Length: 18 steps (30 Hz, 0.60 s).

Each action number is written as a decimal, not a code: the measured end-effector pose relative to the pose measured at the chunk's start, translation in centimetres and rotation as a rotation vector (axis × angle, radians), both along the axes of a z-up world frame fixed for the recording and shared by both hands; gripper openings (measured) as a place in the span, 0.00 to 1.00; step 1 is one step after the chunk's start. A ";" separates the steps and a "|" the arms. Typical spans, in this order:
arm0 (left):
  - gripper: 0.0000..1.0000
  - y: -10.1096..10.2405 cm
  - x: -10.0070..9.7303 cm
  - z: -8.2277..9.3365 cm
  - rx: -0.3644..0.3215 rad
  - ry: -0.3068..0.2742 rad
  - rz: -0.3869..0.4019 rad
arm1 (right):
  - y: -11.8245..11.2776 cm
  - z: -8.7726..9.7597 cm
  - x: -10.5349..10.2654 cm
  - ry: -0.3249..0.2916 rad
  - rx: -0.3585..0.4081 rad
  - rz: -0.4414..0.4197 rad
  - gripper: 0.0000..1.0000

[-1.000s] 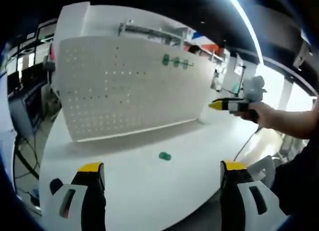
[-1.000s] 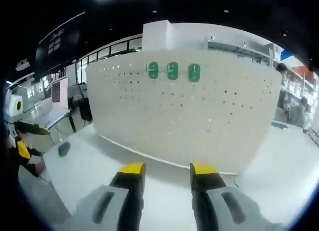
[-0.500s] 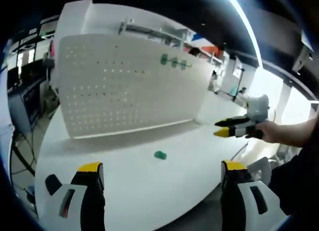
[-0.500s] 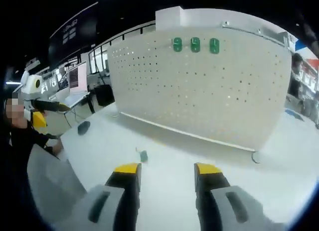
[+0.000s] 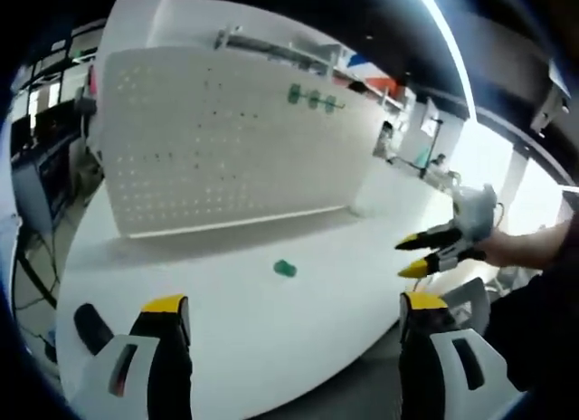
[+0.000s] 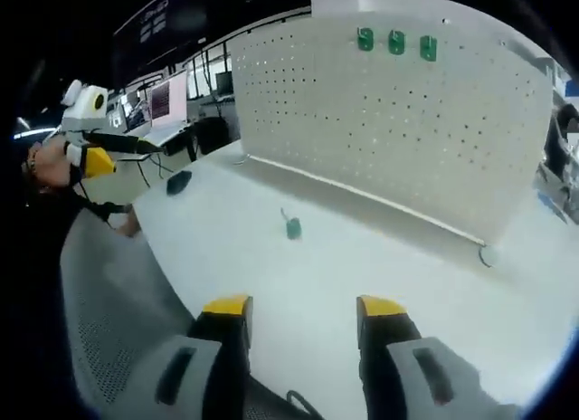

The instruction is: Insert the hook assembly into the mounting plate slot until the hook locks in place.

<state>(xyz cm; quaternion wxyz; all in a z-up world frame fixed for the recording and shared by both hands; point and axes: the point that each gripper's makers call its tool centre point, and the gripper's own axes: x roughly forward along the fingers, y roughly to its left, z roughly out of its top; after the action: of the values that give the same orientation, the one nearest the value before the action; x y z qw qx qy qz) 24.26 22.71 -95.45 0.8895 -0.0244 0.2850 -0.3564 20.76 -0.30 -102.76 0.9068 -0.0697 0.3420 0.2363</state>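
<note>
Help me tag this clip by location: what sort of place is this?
Probably an open-plan lab or workshop test area. A large white perforated pegboard panel stands on a white table, and desks with computer monitors fill the dim room behind.

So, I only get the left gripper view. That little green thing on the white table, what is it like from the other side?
Observer: In the right gripper view the green hook lies on the table, apart from the pegboard, with a thin pin sticking out of it.
Operator: Is the other gripper carrying anything?
Observer: No. The right gripper has its jaws apart, with bare table between them.
Operator: Anything else by the board?
Observer: A small dark loop lies at the end of the board's base, on that view's right.
</note>
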 end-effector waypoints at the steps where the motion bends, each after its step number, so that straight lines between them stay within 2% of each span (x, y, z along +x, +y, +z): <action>1: 0.97 0.0 -0.1 -0.1 -0.001 0.004 0.003 | 0.1 -0.3 -0.5 0.015 0.002 0.008 0.44; 7: 0.98 0.3 -0.7 -1.6 -0.002 0.046 0.007 | 0.1 -1.0 -1.3 0.046 -0.001 0.013 0.40; 10: 0.97 0.2 -0.9 -2.0 -0.001 0.064 0.009 | -0.2 -1.6 -1.5 0.060 -0.031 0.028 0.40; 18: 0.97 0.0 -0.8 -2.4 0.003 0.079 -0.001 | 1.8 -2.4 -0.2 0.083 -0.026 0.086 0.37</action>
<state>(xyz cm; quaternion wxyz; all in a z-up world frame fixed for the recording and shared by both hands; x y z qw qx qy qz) 23.48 22.71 -97.87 0.8773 -0.0368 0.3204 -0.3553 20.55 1.47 -105.13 0.8800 -0.0862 0.3790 0.2730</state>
